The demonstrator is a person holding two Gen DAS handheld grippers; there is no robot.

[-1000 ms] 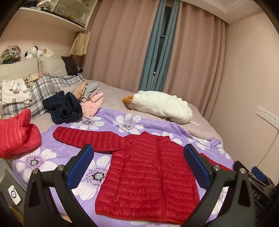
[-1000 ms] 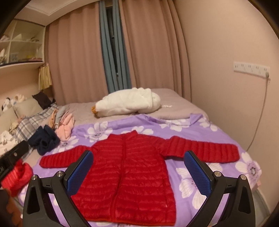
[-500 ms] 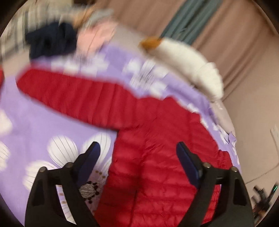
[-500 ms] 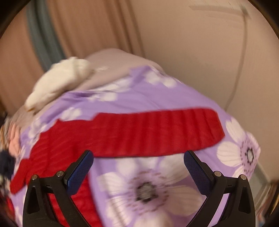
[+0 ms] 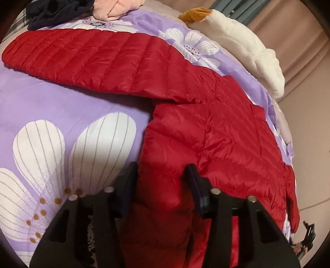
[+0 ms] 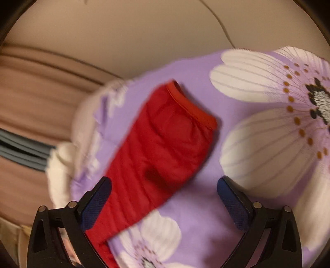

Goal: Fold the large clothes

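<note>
A red quilted jacket (image 5: 206, 123) lies spread flat on a purple sheet with big white flowers (image 5: 61, 107). One sleeve (image 5: 92, 55) stretches out to the left. My left gripper (image 5: 161, 167) points down at the jacket's side edge just below that armpit. Its jaws are closing, and a puffed fold of red fabric fills the gap, touching both pads. In the right wrist view the other sleeve (image 6: 165, 140) ends in an orange-trimmed cuff (image 6: 191, 105). My right gripper (image 6: 164, 180) hangs over that sleeve, its jaws wide and just starting to close. The sleeve runs past the left finger (image 6: 97, 198), untouched by the pads.
A white fleece garment (image 5: 247, 41) lies beyond the jacket's collar. Navy (image 5: 53, 12) and pink (image 5: 115, 8) clothes are piled at the far left. Past the sheet's edge (image 6: 206, 206) are a beige wall with a cable (image 6: 222, 28) and a curtain (image 6: 31, 92).
Both grippers dropped from a wide look over the bed to close above the jacket. The left one narrowed onto the side edge. The right one rolled and swung over the right sleeve's cuff end.
</note>
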